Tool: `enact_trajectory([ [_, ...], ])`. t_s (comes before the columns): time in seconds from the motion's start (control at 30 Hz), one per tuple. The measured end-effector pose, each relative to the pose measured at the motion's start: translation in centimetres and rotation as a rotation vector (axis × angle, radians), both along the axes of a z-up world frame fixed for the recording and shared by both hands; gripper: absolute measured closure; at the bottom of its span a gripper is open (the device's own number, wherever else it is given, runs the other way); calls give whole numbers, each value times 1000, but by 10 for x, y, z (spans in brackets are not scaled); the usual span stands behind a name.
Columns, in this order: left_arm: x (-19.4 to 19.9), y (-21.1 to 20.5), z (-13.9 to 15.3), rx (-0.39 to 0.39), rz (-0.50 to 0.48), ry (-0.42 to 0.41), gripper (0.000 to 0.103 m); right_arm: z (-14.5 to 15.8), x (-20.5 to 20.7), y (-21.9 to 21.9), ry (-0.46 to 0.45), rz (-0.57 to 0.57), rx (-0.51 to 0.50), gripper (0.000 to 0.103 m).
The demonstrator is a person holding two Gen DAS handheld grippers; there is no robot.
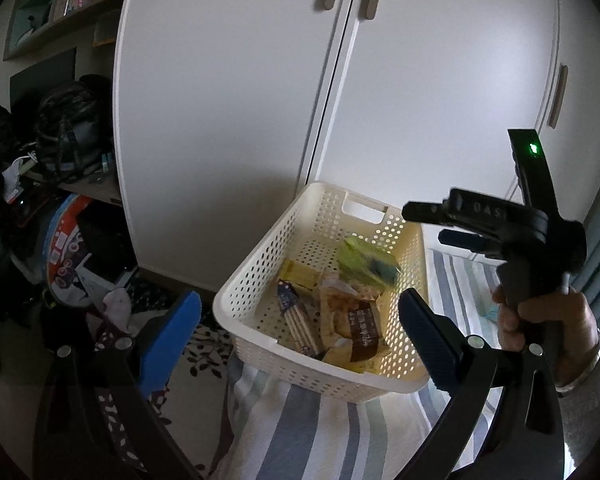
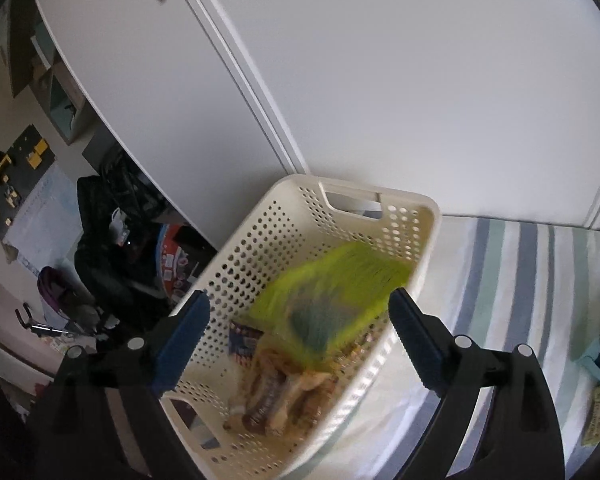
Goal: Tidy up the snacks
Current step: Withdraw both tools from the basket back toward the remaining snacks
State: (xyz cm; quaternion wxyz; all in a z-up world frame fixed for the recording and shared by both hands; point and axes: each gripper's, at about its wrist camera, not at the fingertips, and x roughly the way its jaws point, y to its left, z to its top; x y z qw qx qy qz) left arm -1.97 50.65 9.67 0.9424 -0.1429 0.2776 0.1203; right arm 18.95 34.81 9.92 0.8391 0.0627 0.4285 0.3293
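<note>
On the striped bedcover (image 1: 300, 420) sits a cream basket (image 1: 260, 276) holding snack packets (image 1: 356, 320). Green packet (image 2: 332, 292), motion-blurred, is above them inside the basket, touching neither claw. Left gripper (image 1: 300, 332) fingers spread apart, empty. Right gripper (image 2: 300, 332) likewise apart, empty, over the basket.

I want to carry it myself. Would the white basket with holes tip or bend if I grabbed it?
The basket looks like stiff plastic, so it probably keeps its shape. Only a few snack packets lie inside, so it is likely light. It sits on soft striped bedding, so a push might tip it.
</note>
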Motion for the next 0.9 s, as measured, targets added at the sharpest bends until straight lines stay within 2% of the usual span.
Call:
enact_trajectory([
  [0.53, 11, -41, 13, 67, -74, -6, 3, -7, -25, -48, -17, -18, 10, 13],
  [0.9, 18, -67, 21, 119, -101, -12, 3, -14, -39, -100, -13, -76, 28, 13],
])
